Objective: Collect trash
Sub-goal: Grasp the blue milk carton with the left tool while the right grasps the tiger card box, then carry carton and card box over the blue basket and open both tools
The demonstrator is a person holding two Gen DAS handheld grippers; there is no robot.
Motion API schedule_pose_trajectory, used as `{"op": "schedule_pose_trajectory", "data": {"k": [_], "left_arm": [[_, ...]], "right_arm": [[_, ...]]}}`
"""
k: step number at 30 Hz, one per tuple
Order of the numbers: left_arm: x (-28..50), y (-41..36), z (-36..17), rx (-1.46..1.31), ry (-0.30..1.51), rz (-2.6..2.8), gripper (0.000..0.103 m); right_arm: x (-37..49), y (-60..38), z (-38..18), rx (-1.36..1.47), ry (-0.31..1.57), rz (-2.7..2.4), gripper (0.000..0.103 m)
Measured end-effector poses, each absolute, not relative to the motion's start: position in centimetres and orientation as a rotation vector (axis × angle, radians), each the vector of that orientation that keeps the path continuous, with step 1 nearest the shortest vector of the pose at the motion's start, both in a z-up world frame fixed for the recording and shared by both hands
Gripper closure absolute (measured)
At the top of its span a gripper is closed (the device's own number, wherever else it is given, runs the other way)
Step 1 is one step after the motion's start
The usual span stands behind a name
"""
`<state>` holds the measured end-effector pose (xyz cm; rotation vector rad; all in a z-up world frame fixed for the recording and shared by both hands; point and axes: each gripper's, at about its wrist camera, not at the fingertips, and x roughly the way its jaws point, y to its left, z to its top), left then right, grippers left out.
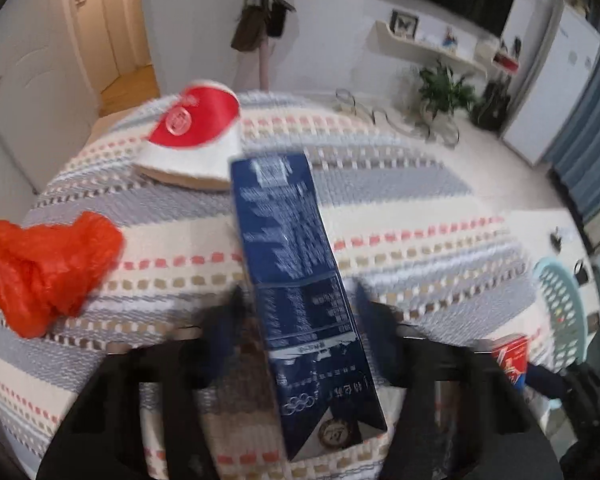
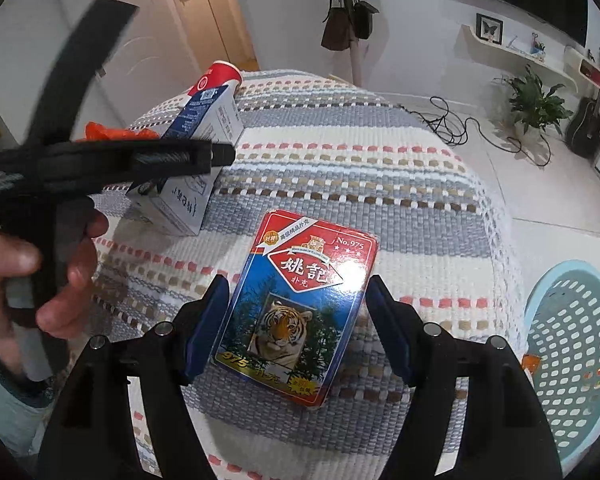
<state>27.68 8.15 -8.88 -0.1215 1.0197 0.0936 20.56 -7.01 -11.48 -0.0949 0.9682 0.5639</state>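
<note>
Pickup step. My left gripper [image 1: 296, 312] straddles the blue milk carton [image 1: 296, 280] at frame centre; grip unclear through blur. Right gripper [image 2: 296, 320], spread, brackets the playing-card box [image 2: 300, 308] on the bench [image 2: 380, 168]. Next: pinch, carry to basket [image 2: 572, 344], lower right.

Two handheld black plastic two-finger grippers. Right gripper [image 2: 294, 330]: broad black angular arms, round silver screw heads at the joints, long flat blue pads [image 2: 202, 330] lining the inner faces of the fingers. Left gripper [image 1: 298, 320]: same black frame, blurred, with dark blue pads [image 1: 220, 340]; seen side-on from the right wrist view as a slim black bar with a pistol-style handle. Bare hand [image 2: 40, 280] wrapped around that handle, pale teal sleeve with dark cuff [image 2: 4, 384] below.
</note>
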Motion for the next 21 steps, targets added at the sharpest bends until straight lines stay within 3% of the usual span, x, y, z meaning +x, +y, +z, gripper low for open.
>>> {"op": "schedule_pose_trajectory", "data": {"k": [4, 9, 11, 15, 21], "left_arm": [[26.0, 8.7, -9.0, -0.153, 0.996, 0.051, 0.072], [22.1, 10.1, -8.4, -0.201, 0.929, -0.005, 0.073], [20.9, 10.4, -8.1, -0.209, 0.916, -0.01, 0.073], [19.4, 11.4, -7.3, -0.208, 0.884, 0.008, 0.072], [18.3, 12.7, -7.0, -0.219, 0.869, 0.022, 0.072]], "right_arm": [[20.3, -7.8, -11.8, -0.067, 1.001, 0.542, 0.019], [19.4, -8.0, -12.4, -0.021, 1.068, 0.49, 0.016], [19.3, -7.3, -12.3, -0.012, 1.072, 0.508, 0.018], [19.8, -4.7, -12.0, -0.056, 1.064, 0.507, 0.037], [21.6, -2.2, -12.0, -0.062, 1.058, 0.466, 0.038]]}}
